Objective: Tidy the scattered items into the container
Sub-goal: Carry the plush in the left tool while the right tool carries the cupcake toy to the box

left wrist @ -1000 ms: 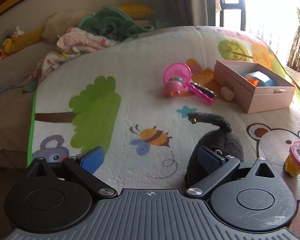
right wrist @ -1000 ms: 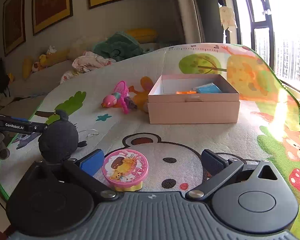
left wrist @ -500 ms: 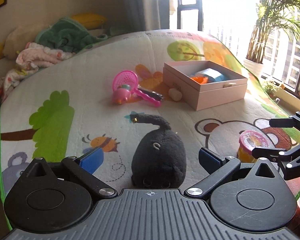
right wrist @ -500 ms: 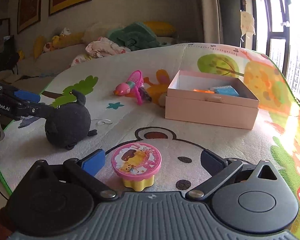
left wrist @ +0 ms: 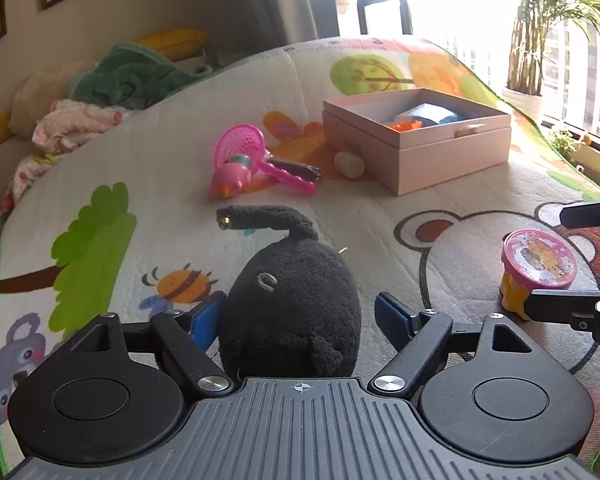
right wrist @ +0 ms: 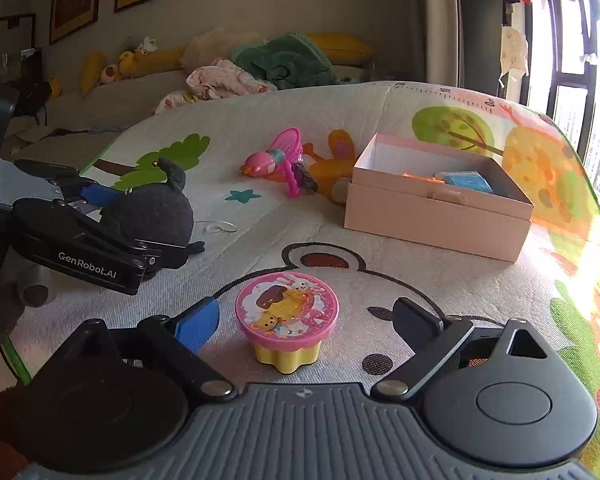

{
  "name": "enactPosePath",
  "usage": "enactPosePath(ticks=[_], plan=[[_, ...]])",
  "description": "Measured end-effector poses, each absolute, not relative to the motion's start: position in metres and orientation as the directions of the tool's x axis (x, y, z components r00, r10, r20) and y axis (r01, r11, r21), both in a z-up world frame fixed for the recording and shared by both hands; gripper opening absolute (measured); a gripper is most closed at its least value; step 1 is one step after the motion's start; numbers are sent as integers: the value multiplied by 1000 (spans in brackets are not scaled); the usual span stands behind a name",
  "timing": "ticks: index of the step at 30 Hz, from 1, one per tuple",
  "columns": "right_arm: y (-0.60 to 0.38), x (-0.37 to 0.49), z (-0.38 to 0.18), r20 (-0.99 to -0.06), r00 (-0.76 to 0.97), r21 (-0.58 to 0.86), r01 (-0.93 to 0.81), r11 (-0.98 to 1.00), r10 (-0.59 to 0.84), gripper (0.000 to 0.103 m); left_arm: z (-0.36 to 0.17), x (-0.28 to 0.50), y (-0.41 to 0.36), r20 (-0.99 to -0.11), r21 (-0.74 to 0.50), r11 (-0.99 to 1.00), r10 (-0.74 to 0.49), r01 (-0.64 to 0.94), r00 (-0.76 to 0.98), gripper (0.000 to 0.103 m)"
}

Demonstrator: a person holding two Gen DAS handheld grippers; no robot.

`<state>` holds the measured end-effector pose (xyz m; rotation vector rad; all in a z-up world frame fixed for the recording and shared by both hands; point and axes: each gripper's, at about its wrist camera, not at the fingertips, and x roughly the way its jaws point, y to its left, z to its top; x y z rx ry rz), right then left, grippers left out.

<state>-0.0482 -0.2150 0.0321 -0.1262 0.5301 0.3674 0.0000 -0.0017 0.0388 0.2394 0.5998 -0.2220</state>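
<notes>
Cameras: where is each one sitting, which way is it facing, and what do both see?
Left wrist: on the left gripper, looking along the play mat toward the window; its closing jaws flank the black plush.
Right wrist: on the right gripper, facing the wall; its closing jaws flank the pink cup, untouched.
Shared: plush, cup, pink box, and each view shows the other gripper.
</notes>
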Motion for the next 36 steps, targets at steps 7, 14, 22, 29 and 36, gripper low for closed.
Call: enactPosePath(ticks=[7,14,22,29,36], plan=[[-205,-42,30,-524,792,-54,-400,915,315,86,38,6,5,-593,117,957,-146,264,792,76],[-205,-35,30,-569,768,-51,-390,919,294,56,46,-1,-3,-592,122,947,-171,297,788,73],[-249,-50,59,-525,815,-66,-326,943,245,56,83,-10,-46,-521,130,895,-305,427,797,73],[-301,-47,109,-399,900,-78,-223,972,175,56,125,35,-97,-453,153,833,-419,532,787,73],[-342,-4,150,-313,938,-29,-164,986,147,56,152,109,-131,-416,122,823,-465,554,782,73]])
